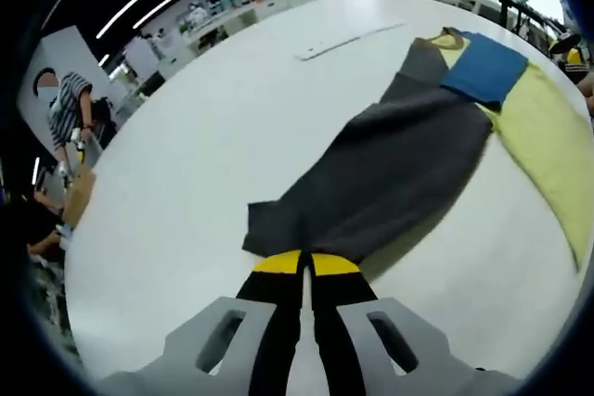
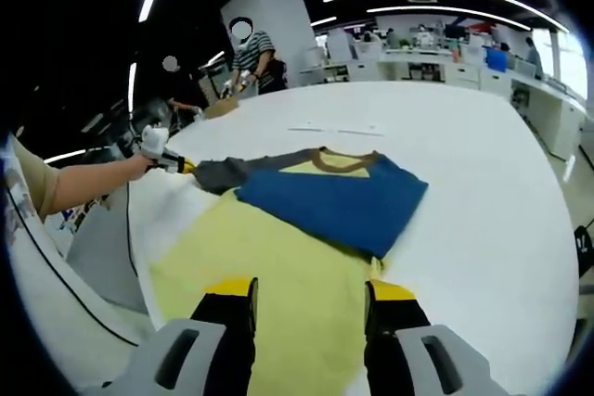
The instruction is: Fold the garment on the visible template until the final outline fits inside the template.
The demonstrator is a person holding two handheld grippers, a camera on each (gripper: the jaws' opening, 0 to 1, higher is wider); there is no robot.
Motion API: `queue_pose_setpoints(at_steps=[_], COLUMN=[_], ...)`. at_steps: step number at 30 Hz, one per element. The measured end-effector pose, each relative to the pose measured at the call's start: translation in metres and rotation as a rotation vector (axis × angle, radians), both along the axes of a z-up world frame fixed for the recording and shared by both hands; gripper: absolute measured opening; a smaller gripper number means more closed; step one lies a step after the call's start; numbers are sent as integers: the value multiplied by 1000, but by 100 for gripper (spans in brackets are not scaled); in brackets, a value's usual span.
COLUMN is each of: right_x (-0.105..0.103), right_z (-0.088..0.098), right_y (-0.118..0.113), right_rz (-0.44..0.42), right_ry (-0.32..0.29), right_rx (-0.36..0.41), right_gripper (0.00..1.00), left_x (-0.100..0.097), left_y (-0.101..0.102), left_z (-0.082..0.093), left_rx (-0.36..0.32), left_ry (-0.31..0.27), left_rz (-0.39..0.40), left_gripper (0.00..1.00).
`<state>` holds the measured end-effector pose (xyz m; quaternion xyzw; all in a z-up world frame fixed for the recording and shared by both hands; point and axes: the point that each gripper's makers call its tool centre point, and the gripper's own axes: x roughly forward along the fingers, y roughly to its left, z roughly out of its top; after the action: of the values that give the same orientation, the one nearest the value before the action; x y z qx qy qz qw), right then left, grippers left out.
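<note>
Two yellow-tipped jaws of the left gripper (image 1: 305,264) are pressing together in the left gripper view, pinching the near end of the grey sleeve (image 1: 390,169) of the garment. From that pinch the sleeve is running away across the white table (image 1: 186,183) toward the blue sleeve (image 1: 484,69), which is lying folded over the yellow body (image 1: 549,132) at the far right. Beyond them a thin pale strip (image 1: 348,42) is lying flat on the table, well apart from the cloth.

In the right gripper view, the right gripper (image 2: 310,290) is holding its jaws apart, with the yellow body (image 2: 269,266) lying between and under them; whether they are touching the cloth I cannot tell. Just past them the blue sleeve (image 2: 339,199) is lying across the body, with the brown collar (image 2: 345,160) showing behind it. Farther left, the grey sleeve (image 2: 243,170) is stretching toward the person's hand (image 2: 141,166), which is holding the other gripper at the table edge (image 2: 111,238). At the far side a person in a striped shirt (image 2: 252,51) is standing.
</note>
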<state>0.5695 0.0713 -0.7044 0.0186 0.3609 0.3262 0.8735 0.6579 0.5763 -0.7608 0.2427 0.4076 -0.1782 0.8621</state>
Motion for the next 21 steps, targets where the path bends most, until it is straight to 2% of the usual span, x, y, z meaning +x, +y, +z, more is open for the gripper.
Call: queue_pose_setpoints(at_steps=[6,21], right_x=[-1,-12], right_z=[0,2], right_y=[-1,-4], right_rz=[1,45], right_ry=[2,-19], right_rx=[-4,-52], right_gripper=[42,41], left_x=[-5,5], left_y=[4,7], left_z=[-6,-7], left_rx=[-8,-21], left_ry=[12,11], left_rz=[21,58], left_gripper=[0,0])
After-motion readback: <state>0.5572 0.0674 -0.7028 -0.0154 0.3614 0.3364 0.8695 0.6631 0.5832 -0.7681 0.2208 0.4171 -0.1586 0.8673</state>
